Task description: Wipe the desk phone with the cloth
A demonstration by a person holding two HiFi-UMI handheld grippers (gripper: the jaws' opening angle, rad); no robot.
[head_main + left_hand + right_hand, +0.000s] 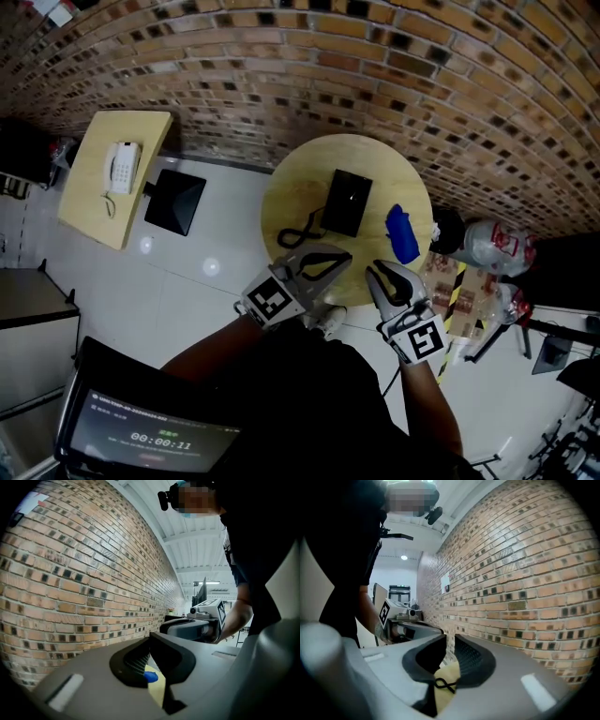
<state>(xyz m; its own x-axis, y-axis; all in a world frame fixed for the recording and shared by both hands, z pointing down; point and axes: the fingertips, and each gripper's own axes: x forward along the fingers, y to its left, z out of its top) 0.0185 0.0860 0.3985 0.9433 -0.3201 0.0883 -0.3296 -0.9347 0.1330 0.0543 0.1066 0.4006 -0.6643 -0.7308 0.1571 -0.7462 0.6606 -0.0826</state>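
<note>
Brick-walled [375, 56] workshop-like room: round wooden table [291, 192], tiled floor [178, 272], side desk [89, 192], timer screen [155, 436].

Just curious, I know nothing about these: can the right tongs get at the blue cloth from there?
Probably yes. The blue cloth lies uncovered on the round table, just ahead of the right tongs, with nothing between them.

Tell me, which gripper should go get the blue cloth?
Right, probably. In the head view the right gripper sits nearest the cloth, which lies right of the phone. The left gripper is in front of the phone, farther away.
</note>
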